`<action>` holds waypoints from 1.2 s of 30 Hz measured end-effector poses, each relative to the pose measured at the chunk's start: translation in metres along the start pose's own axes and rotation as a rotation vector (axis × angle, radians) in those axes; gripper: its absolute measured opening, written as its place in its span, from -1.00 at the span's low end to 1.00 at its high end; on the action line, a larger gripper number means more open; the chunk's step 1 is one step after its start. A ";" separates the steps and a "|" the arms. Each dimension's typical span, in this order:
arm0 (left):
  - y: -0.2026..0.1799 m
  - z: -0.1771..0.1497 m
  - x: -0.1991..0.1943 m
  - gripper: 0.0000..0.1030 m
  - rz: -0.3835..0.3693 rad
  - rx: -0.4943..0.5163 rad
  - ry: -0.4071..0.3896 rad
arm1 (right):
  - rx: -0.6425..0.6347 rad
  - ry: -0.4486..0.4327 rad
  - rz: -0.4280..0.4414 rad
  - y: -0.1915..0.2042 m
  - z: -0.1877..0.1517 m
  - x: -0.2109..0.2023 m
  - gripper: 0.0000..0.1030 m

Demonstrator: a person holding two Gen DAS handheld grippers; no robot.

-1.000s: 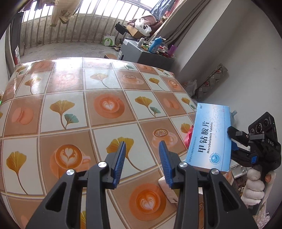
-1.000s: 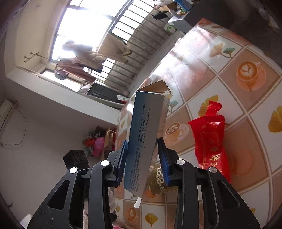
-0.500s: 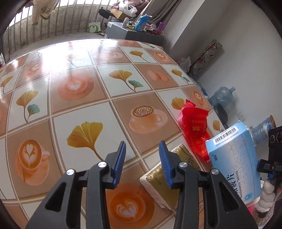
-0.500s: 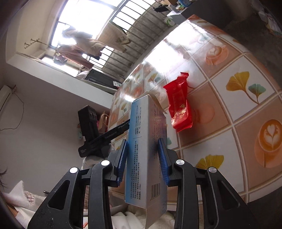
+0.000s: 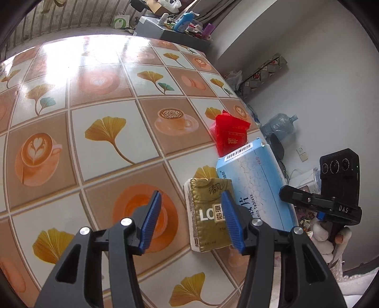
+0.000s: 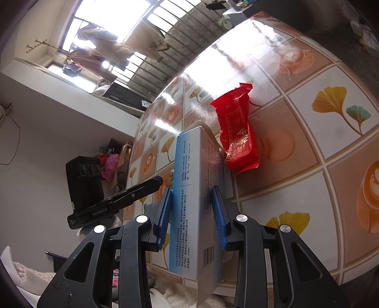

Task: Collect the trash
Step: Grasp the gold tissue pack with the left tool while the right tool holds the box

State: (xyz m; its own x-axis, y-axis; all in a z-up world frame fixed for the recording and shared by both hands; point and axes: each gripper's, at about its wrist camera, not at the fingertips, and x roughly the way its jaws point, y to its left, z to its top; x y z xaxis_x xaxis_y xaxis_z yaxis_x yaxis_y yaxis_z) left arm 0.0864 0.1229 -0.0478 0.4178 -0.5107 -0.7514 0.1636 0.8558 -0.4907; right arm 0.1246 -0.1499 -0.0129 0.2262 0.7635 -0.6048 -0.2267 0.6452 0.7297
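Observation:
A gold tissue pack [image 5: 208,213] lies flat near the right edge of the tiled table [image 5: 106,94]. My left gripper [image 5: 190,196] hovers just over it with its jaws opening. Its right finger overlaps the pack, no pad presses on it, and nothing is held. My right gripper [image 6: 191,188] is shut on a long light-blue medicine box [image 6: 196,201], held edge-on beside the pack. That box [image 5: 255,189] also shows in the left wrist view, with a gloved hand behind it. A red snack wrapper [image 5: 231,137] [image 6: 239,135] lies on the table beyond the box.
The table [image 6: 308,147] ends just right of the pack. On the floor past that edge stands a water jug [image 5: 279,123]. Beyond the table's far end are a cluttered low cabinet [image 5: 175,26] and a paper bag [image 5: 120,22], before a railing.
My left gripper has moved forward and down over the gold pack, and its jaws now stand wider. The right gripper has lowered the blue box toward the table beside the pack.

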 end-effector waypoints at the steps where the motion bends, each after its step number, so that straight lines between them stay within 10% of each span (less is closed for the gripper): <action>1: -0.005 0.001 0.001 0.12 0.008 0.021 -0.002 | -0.003 -0.002 -0.006 0.001 0.000 -0.001 -0.39; 11: -0.047 -0.006 0.034 0.52 0.154 0.191 0.024 | -0.007 -0.038 -0.036 0.000 -0.002 -0.014 -0.39; 19: -0.058 -0.012 0.052 0.52 0.281 0.271 0.011 | -0.005 -0.035 -0.038 0.000 -0.003 -0.012 -0.38; 36: -0.049 -0.013 0.044 0.27 0.300 0.278 -0.018 | -0.082 -0.011 -0.105 0.011 -0.002 -0.003 -0.05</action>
State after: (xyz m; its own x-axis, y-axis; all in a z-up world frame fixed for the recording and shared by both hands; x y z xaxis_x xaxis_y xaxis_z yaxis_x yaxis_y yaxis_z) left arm 0.0856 0.0572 -0.0624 0.4985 -0.2353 -0.8343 0.2660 0.9575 -0.1111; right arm 0.1194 -0.1447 -0.0034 0.2628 0.6919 -0.6724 -0.2775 0.7217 0.6342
